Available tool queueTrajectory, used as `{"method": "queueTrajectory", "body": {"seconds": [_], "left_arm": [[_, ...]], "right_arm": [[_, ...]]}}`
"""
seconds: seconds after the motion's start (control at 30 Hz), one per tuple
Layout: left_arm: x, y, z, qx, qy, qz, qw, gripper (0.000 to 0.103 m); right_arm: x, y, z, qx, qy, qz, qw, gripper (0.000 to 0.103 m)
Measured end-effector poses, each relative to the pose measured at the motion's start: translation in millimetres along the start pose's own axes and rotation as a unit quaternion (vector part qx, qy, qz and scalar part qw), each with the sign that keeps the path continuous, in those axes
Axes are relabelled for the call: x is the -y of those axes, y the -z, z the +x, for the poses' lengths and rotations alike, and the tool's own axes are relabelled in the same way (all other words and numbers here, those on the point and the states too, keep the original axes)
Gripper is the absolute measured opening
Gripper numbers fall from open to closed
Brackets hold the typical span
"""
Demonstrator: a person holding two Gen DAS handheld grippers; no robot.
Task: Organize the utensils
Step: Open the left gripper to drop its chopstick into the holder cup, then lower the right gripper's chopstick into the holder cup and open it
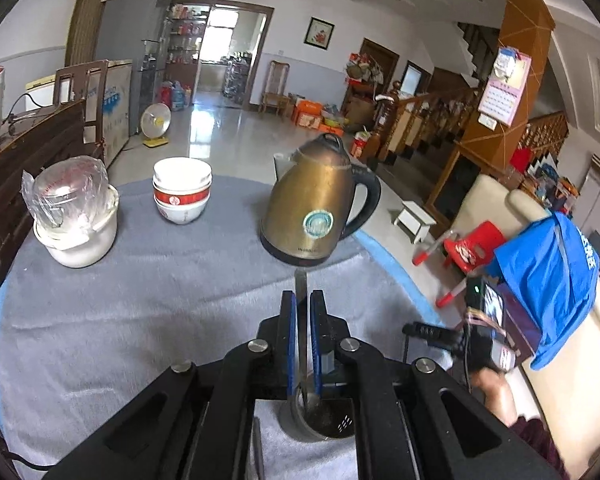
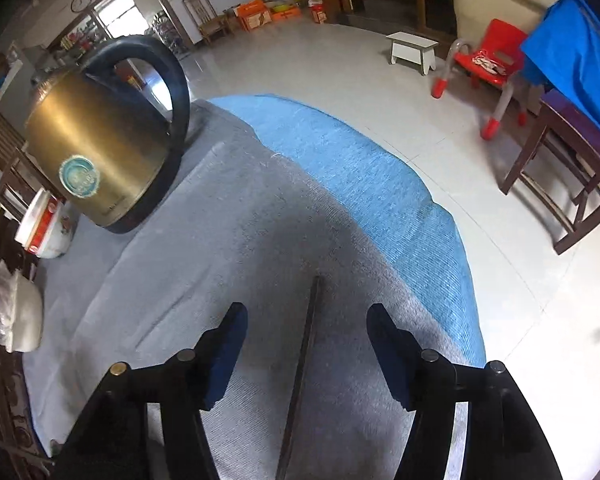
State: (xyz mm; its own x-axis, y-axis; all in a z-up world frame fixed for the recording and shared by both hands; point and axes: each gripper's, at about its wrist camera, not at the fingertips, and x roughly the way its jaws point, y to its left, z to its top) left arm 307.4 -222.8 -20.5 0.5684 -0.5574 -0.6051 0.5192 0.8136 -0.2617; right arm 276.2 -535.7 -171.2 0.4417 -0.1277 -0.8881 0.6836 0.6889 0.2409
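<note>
My left gripper (image 1: 303, 300) is shut on a flat metal utensil (image 1: 301, 284). Its handle sticks out past the blue pads, and its lower end reaches into a perforated metal holder (image 1: 320, 424) standing on the grey cloth just below the jaws. In the right wrist view my right gripper (image 2: 307, 310) is open and points steeply down at the cloth. A thin dark chopstick (image 2: 302, 368) lies on the cloth between its fingers (image 2: 224, 352), and neither pad touches it.
On the round table's grey cloth (image 1: 140, 304) stand a brass kettle (image 1: 320, 204), stacked bowls (image 1: 182, 188) and a white pot with a bagged glass (image 1: 74, 216). The table edge with blue cloth (image 2: 364, 184) is to the right. Beyond it are a red chair (image 2: 488, 60) and a wooden chair.
</note>
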Motion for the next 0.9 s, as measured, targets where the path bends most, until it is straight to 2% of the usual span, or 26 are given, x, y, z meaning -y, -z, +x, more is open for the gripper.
{"method": "queueTrajectory", "body": {"seconds": [0.03,0.07,0.1,0.17,0.23,0.3,0.37,0.5,0.67,0.77,0.9], "left_arm": [[-1.9,1.5,-0.6,-0.004,0.004,0.001,1.0,0.007],[-3.5,2.5,-1.5,-0.007,0.009,0.001,0.9999,0.008],[-5.5,3.8,-3.6,-0.01,0.015,0.002,0.9998,0.009],[-10.2,7.0,-10.1,-0.011,0.019,0.006,0.9997,0.02],[-18.6,11.4,-23.2,-0.001,0.015,0.005,0.9999,0.032],[-27.2,14.8,-34.7,0.009,0.014,-0.001,0.9999,0.035],[-38.5,20.4,-47.6,0.015,0.009,-0.008,0.9998,0.035],[-58.9,35.7,-62.7,0.016,-0.008,-0.022,0.9996,0.035],[-81.9,61.9,-65.6,-0.016,-0.042,-0.035,0.9984,0.035],[-92.4,80.1,-68.2,-0.028,-0.051,-0.05,0.997,0.035],[-99.0,100.7,-71.4,-0.039,-0.052,-0.066,0.9957,0.035]], "right_arm": [[-1.6,-0.5,4.2,-0.005,0.009,-0.001,1.0,0.052],[-4.0,-1.5,9.2,-0.016,0.022,-0.007,1.0,0.037],[-5.9,-1.7,14.5,-0.025,0.023,-0.01,0.999,0.037],[-10.6,0.1,26.3,-0.048,0.039,-0.019,0.998,0.035],[-19.6,2.4,27.8,-0.038,0.064,-0.044,0.996,0.03],[-24.9,4.6,28.3,-0.028,0.085,-0.062,0.994,0.016],[-27.5,6.1,27.3,-0.019,0.097,-0.079,0.992,0.01],[-17.7,11.1,14.1,-0.004,0.062,-0.065,0.996,0.006],[-12.3,26.3,-43.6,0.075,-0.001,-0.061,0.995,0.006],[-12.1,43.2,-90.4,0.137,-0.054,-0.063,0.987,0.006],[-13.7,73.9,-159.5,0.235,-0.108,-0.06,0.964,0.006]]}}
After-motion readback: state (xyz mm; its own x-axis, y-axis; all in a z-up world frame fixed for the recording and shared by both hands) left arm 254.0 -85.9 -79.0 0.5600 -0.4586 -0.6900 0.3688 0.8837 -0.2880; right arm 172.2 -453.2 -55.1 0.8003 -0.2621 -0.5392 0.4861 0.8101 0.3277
